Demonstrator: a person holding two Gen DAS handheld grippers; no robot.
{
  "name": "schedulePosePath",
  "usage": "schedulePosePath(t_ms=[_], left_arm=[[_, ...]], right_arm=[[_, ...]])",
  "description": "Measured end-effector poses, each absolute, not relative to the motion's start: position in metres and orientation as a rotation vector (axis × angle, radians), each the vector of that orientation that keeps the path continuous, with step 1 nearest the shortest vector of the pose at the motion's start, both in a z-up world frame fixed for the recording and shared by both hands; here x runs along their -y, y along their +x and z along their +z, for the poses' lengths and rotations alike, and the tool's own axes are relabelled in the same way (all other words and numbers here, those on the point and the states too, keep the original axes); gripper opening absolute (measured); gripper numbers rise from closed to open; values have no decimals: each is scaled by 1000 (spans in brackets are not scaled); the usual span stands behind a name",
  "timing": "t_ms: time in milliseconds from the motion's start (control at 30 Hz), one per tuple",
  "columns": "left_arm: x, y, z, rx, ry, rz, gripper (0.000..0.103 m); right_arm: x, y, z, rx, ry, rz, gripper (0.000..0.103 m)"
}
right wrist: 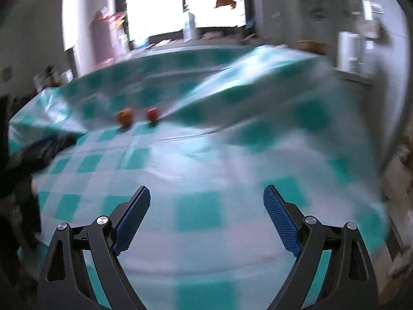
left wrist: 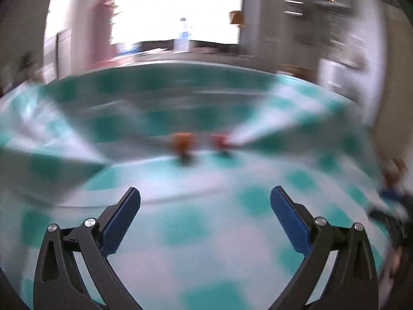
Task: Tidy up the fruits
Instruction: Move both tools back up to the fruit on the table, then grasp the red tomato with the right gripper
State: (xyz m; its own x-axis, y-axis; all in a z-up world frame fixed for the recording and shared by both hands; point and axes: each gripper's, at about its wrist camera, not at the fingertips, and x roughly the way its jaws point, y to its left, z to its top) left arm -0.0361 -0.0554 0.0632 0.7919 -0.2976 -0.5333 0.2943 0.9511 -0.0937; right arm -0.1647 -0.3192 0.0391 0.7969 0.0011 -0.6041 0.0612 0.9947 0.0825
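Blue ribbed pads line the inner faces of both grippers, nearest the lens in each wrist view. Left gripper (left wrist: 205, 196): jaws spread wide, nothing between them, only cloth below. Right gripper (right wrist: 206, 195): jaws likewise wide apart and empty.

Carrying surface: a table covered by a teal-and-white checked tablecloth (right wrist: 196, 214). The cloth fills most of both views. It lies flat in the near half and rises in loose folds toward the far edge, with one raised fold (right wrist: 258, 90) running from the middle toward the far right corner. Both views are motion-blurred, the left wrist view more heavily.

Task items: two small round fruits rest directly on the cloth, near the middle of the table, at the foot of the folds.
- Orange fruit (right wrist: 124, 116), also visible in the left wrist view (left wrist: 182, 142).
- Red fruit (right wrist: 152, 114), just beside it on the right (left wrist: 219, 140), close to the orange one, a narrow gap between them.

Both fruits lie well apart from either gripper. Neither fruit sits in a container.

Other items: a dark object (right wrist: 41, 149) lies at the left edge of the table in the right wrist view; its identity cannot be determined. Beyond the far edge, a bright window (right wrist: 211, 2) and blurred room furnishings are visible.
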Motion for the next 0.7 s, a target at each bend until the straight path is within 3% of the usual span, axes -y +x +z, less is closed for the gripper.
schedulePosePath(t_ms=[300, 500, 700], left_arm=[[-69, 4, 37, -717, -423, 11, 101], [-70, -4, 38, -699, -463, -10, 101], [-49, -7, 41, -690, -429, -61, 101]], right_arm=[[250, -3, 39, -700, 67, 86, 87], [233, 83, 30, -739, 42, 36, 87], [224, 127, 15, -804, 52, 33, 73]])
